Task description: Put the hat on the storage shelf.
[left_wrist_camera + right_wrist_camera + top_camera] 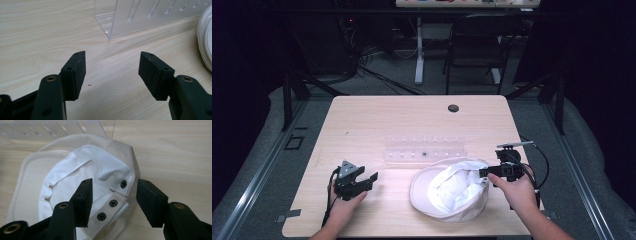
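Right jaws: we hold the right gripper [113, 202] with its jaws wide apart; the pads press on nothing.
Between the right jaws: the snap strap [110, 207] at the back of the white cap [75, 172] lies in the gap, its dark snaps facing up.
Beyond the right jaws: the cap rests upside down on the table [175, 150], white lining showing, brim on the far side from us.
Left jaws: our left gripper [112, 72] also stands with its jaws apart, only bare table between them.
Ahead of the left jaws: the clear acrylic rack [140, 17] stands past the tips; the cap's edge lies off to one side of them.
High view: the left gripper [357, 181] sits well apart from the cap [449, 190]; the right gripper [484, 173] is at the cap's rim.
Progress: we judge the strap not yet gripped; whether its snaps are joined we cannot tell, and the cap is not on the rack.
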Demonstrator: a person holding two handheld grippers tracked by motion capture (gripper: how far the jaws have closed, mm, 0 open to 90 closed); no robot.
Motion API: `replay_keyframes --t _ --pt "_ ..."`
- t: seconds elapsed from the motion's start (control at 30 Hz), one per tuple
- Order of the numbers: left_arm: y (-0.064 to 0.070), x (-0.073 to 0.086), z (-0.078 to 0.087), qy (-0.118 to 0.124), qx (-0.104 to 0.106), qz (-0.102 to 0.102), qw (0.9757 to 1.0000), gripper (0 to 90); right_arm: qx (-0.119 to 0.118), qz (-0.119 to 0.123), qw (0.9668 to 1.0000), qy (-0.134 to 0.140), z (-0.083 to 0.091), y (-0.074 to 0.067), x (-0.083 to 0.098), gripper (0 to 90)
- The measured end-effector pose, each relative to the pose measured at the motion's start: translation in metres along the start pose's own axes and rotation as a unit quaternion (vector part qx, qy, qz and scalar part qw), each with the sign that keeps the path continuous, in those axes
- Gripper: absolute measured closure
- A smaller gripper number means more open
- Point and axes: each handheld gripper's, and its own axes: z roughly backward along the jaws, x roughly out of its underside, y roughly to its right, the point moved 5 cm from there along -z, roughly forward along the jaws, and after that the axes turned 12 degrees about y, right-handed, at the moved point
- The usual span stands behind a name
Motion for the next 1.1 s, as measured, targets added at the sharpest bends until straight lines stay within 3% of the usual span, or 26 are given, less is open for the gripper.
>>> replay_keyframes --t 0.03,0.1,0.13,0.23,0.37,0.53,0.7,0.9,0.93,1.07,1.1 --pt "0.000 0.000 0.000 0.000 0.000 0.000 1.0000 39.2 0.000 0.000 1.0000 0.000 0.000 0.000 0.000 47.5" --pt "0.001 0.000 0.000 0.001 0.002 -0.003 1.0000 39.2 -0.008 -0.032 0.9993 -0.018 -0.004 0.002 0.002 47.6" --pt "0.000 0.000 0.000 0.001 0.002 -0.003 1.0000 39.2 -0.008 -0.032 0.9993 -0.018 -0.004 0.002 0.002 47.6" --pt "-0.001 -0.001 0.001 0.003 0.001 -0.001 1.0000 39.2 -0.013 -0.066 0.9966 -0.047 -0.009 0.007 0.004 48.3" --pt "-0.002 -0.002 0.002 0.004 -0.001 0.000 1.0000 39.2 -0.017 -0.086 0.9934 -0.074 -0.015 0.011 0.008 48.9" --pt "-0.002 -0.002 0.002 0.005 0.000 0.000 1.0000 39.2 -0.025 -0.116 0.9897 -0.080 -0.021 0.010 0.010 49.6" --pt "-0.002 -0.002 0.002 0.005 -0.002 0.002 1.0000 39.2 -0.026 -0.112 0.9885 -0.098 -0.023 0.010 0.012 51.0" --pt "-0.003 -0.002 0.002 0.004 -0.002 0.002 1.0000 39.2 -0.029 -0.134 0.9838 -0.115 -0.030 0.009 0.015 54.3" --pt "-0.003 -0.002 0.002 0.004 -0.002 0.002 1.0000 39.2 -0.036 -0.127 0.9835 -0.124 -0.030 0.010 0.015 55.5" --pt "-0.003 -0.002 0.002 0.005 -0.003 0.001 1.0000 39.2 -0.031 -0.132 0.9831 -0.124 -0.029 0.010 0.014 62.1" --pt "-0.003 -0.002 0.002 0.004 -0.003 0.002 1.0000 39.2 -0.032 -0.140 0.9831 -0.113 -0.029 0.010 0.014 63.6"
